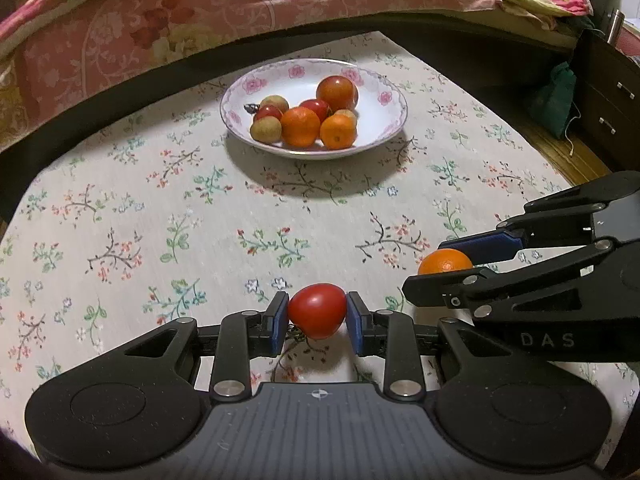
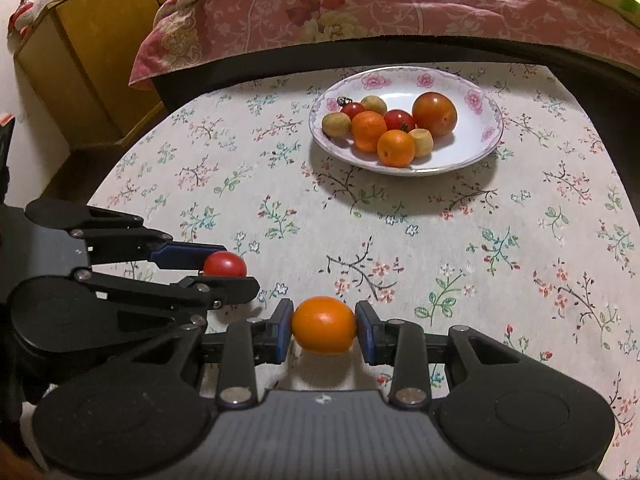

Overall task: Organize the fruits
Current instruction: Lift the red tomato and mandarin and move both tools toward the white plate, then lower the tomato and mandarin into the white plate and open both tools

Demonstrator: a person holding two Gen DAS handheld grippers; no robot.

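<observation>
My left gripper (image 1: 317, 314) is shut on a small red tomato (image 1: 317, 310), both blue pads pressed to its sides just above the tablecloth. The right gripper (image 2: 324, 326) is shut on a small orange (image 2: 324, 325) in the same way. The two grippers sit side by side near the table's front: the orange (image 1: 445, 261) shows at the right of the left wrist view, the tomato (image 2: 225, 264) at the left of the right wrist view. A white plate (image 1: 374, 80) with pink flowers stands at the back of the table, holding several oranges, tomatoes and pale round fruits.
A floral tablecloth (image 1: 160, 200) covers the table. Behind the table runs a bed with a pink quilt (image 1: 200, 12). A wooden cabinet (image 2: 92, 48) stands at the back left, a dark drawer unit (image 1: 612, 96) at the right.
</observation>
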